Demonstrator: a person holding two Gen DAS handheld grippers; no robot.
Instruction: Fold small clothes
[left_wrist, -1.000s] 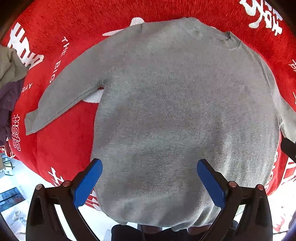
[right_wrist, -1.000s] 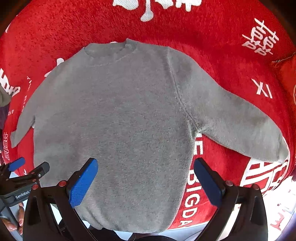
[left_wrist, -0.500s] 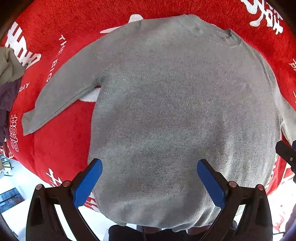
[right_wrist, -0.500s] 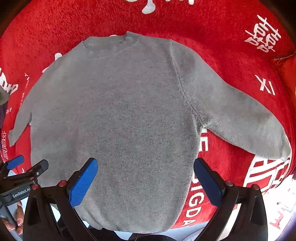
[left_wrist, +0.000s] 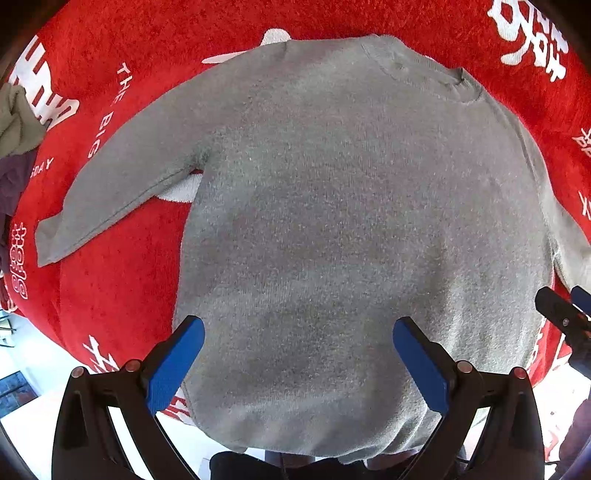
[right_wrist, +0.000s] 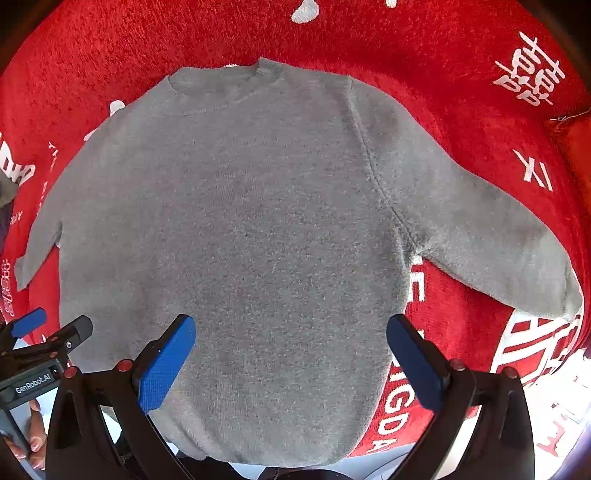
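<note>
Hovering both grippers over gray sweater (left_wrist: 351, 221), lying flat on red blanket (left_wrist: 122, 288), sleeves spread for folding. I am keeping left gripper (left_wrist: 297, 356) and right gripper (right_wrist: 290, 350) wide, holding nothing, ready near hem.

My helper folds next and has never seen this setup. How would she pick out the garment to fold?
A red blanket with white lettering covers the surface. Spread flat across its middle lies a grey sweater, neck away from the grippers, both sleeves angled outward. The other clothes are crumpled at the blanket's left edge; only the sweater is laid out flat.
</note>
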